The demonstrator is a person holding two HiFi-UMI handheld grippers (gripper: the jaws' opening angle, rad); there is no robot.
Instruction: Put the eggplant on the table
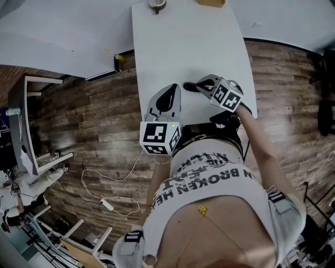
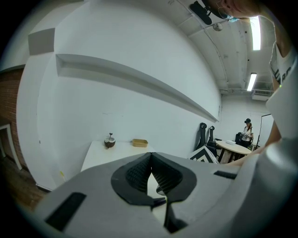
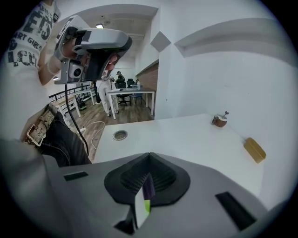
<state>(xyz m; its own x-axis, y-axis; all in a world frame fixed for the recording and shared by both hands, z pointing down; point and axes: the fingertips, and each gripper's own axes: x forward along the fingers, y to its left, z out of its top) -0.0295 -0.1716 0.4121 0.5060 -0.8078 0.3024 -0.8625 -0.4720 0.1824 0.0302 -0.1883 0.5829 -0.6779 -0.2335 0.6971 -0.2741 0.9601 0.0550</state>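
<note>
You hold the eggplant [image 3: 148, 186] in your right gripper [image 3: 149, 160], at the near end of the table [image 1: 183, 42].
Its jaws clamp a purple-and-green sliver. Beside it, your left gripper [image 2: 150, 158] has its jaws closed on nothing. A small brown bowl [image 3: 219, 120] and a tan block [image 3: 254, 149] sit at the far edge.

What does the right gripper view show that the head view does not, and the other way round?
Only the right gripper view: a purple and green strip of the eggplant pinched in the shut right tongs, and a round metal ring set in the table. Only the head view: a white cable on the wooden floor. Both: the white table, with a small brown bowl and a yellow tray at its far end.
</note>
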